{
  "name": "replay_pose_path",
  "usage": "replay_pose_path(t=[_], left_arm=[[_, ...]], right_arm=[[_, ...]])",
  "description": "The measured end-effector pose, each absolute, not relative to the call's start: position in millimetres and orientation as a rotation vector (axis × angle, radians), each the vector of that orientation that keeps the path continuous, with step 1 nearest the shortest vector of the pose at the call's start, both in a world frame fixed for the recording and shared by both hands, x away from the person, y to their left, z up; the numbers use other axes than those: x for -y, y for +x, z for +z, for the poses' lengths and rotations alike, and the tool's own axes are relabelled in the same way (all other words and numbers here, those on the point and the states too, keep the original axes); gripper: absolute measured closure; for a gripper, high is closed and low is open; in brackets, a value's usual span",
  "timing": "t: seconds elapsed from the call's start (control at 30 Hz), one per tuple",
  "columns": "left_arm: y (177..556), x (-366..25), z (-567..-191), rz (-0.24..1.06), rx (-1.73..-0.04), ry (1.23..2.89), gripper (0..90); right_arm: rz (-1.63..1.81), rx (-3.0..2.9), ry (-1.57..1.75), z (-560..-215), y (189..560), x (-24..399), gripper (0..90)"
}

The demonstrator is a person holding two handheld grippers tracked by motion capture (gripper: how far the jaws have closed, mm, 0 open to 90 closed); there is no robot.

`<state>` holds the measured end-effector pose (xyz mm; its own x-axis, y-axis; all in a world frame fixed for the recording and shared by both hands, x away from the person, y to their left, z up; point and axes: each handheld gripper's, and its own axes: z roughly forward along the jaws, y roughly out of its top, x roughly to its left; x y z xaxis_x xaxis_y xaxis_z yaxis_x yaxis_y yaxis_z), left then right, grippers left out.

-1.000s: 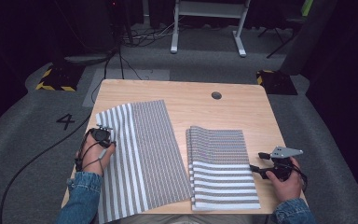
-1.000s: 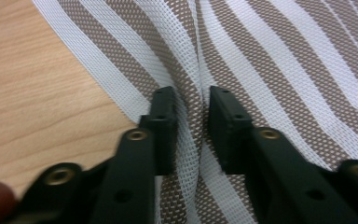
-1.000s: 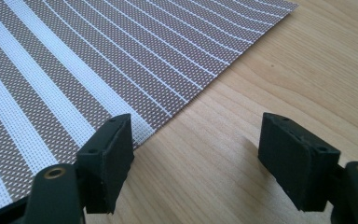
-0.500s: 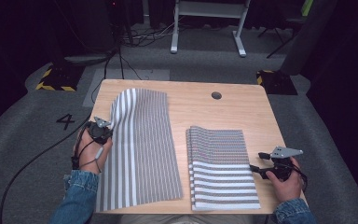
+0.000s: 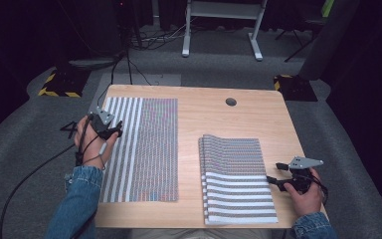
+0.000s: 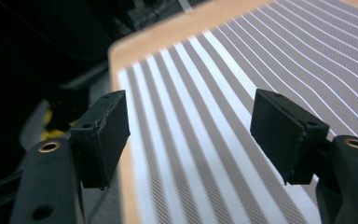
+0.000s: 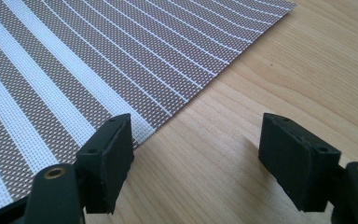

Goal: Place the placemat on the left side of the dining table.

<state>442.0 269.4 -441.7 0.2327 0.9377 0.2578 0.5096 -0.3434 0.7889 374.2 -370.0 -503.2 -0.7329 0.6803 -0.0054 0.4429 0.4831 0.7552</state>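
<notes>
So the single striped placemat (image 5: 142,149) is lying flat on the left half of the table (image 5: 219,119), squared up with the far-left corner, and the left gripper (image 5: 110,130) is hovering right at its left edge. The jaws have just been opening and are standing wide now. In the left gripper view you can see the striped weave (image 6: 223,116) running under and between them, with nothing pinched.

Over on the right there's a stack of the same placemats (image 5: 236,181), slightly fanned along its left side. The right gripper (image 5: 273,181) is sitting at the stack's right edge, jaws also spread wide. In the right gripper view one jaw is hanging over the mat's corner (image 7: 144,121), the other over bare wood.

Handling-wise, I'm guessing these are woven vinyl mesh: light, thin, floppy but with a bit of spring, so they'll probably droop if lifted from one point. The surface looks textured, so slipping shouldn't be a big deal. Nothing fragile here. Best bet is pinching an edge or corner, since it's lying dead flat and there's no way to get under the middle. On the stack, the fanned edges should make it easier to peel off just the top one.
</notes>
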Motion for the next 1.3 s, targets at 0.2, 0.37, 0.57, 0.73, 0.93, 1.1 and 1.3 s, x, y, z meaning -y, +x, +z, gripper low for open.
replay_pose_path(t=[0.2,0.37,0.57,0.73,0.93,1.1,1.3], left_arm=[[401.3,-232.0,-468.0,0.740,-1.305,2.027,27.7],[363.0,-192.4,-478.2,0.573,-1.131,2.026,27.6],[339.9,-164.6,-486.0,0.510,-1.055,2.101,30.6],[334.7,-154.5,-497.8,0.468,-1.060,2.165,32.7],[333.6,-157.2,-501.5,0.422,-1.115,2.121,35.2],[335.4,-160.5,-501.3,0.430,-1.107,2.127,35.6],[338.1,-173.0,-501.4,0.427,-1.122,2.119,34.9]], right_arm=[[1.107,-2.429,0.951,-503.3,374.4,370.2,26.4],[1.108,-2.428,0.953,-503.3,374.4,370.1,26.3],[1.107,-2.429,0.952,-503.3,374.4,370.1,26.2],[1.108,-2.430,0.952,-503.3,374.4,370.1,26.1],[1.106,-2.431,0.952,-503.1,374.5,370.2,26.0],[1.107,-2.432,0.952,-503.1,374.6,370.2,25.9],[1.106,-2.432,0.951,-503.2,374.5,370.1,25.8]])
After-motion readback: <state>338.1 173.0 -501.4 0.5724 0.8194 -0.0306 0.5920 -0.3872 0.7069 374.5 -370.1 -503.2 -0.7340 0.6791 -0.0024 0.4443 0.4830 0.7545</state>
